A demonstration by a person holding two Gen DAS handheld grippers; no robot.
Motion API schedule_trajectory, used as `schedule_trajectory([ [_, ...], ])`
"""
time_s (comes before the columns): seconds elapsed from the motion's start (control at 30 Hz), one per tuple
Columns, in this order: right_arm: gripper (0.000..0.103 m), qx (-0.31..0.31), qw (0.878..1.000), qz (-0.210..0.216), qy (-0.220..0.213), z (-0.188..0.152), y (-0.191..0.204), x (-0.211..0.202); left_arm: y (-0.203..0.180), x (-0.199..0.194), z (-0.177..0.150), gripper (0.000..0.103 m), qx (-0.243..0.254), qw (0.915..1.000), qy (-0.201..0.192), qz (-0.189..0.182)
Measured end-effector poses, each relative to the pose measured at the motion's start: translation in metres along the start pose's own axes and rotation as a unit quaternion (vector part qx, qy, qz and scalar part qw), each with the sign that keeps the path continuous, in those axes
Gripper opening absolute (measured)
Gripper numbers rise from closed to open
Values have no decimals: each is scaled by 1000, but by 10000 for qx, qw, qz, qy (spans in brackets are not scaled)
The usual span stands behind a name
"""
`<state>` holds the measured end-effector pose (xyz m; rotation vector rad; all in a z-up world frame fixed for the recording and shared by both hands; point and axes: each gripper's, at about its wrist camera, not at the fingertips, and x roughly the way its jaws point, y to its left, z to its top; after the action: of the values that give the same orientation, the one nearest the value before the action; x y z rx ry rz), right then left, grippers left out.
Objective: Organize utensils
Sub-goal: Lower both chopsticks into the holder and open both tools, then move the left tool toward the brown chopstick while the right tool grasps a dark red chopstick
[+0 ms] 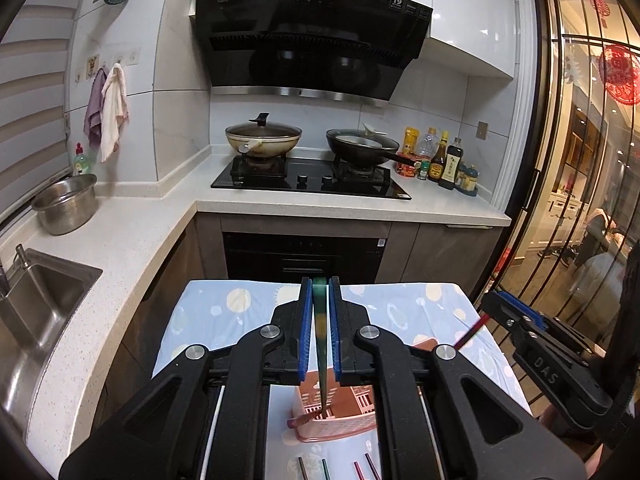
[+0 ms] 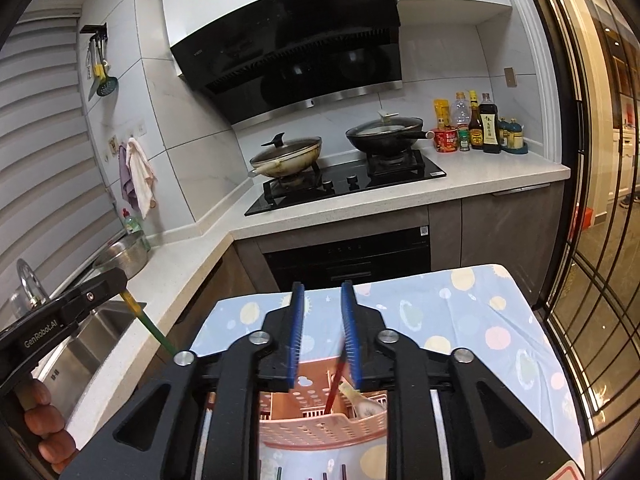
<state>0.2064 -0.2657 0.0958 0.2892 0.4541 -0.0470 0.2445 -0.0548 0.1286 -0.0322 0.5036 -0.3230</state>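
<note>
Your left tool [image 1: 320,320] grips one green chopstick [image 1: 321,344] over the pink basket [image 1: 340,420]; your right tool [image 2: 322,336], released, has one red chopstick [image 2: 334,384] beside its right finger.

The utensil basket [image 2: 324,420] stands on the cloth-covered table [image 2: 460,320], with loose chopsticks [image 1: 362,470] lying on the cloth in front of it. Behind the table sits the stove [image 1: 308,180] (a wok [image 1: 262,138] left, a pan [image 1: 362,144] right), sauce bottles [image 1: 440,158] to its right, and the sink [image 1: 40,300] far left.
</note>
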Motion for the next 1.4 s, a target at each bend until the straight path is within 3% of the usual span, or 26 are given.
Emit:
schedule_trajectory([
  [0.07, 36, 38, 10000, -24, -82, 0, -1, -6, 2, -1, 0, 21, -66, 10000, 18, 55],
  [0.13, 38, 56, 9999, -11, -136, 0, -2, -13, 2, -5, 0, 35, -84, 9999, -20, 129],
  [0.2, 41, 56, 9998, -13, -171, 0, -3, -20, 2, -9, -1, 40, -71, 9998, -52, 190],
  [0.3, 45, 103, 9997, 38, -202, -2, -4, -30, -1, -15, -3, 43, -30, 9997, -58, 248],
  [0.7, 46, 77, 9997, 153, -176, -26, 0, -80, -14, -46, -20, 64, 135, 9989, -124, 428],
  [0.97, 46, 3, 9998, 195, -33, -58, 0, -113, -26, -71, -46, 69, 312, 9983, -67, 491],
  [1.4, 46, -53, 9984, 35, 554, -121, -9, -136, -22, -85, -103, 69, 274, 9971, 482, 526],
])
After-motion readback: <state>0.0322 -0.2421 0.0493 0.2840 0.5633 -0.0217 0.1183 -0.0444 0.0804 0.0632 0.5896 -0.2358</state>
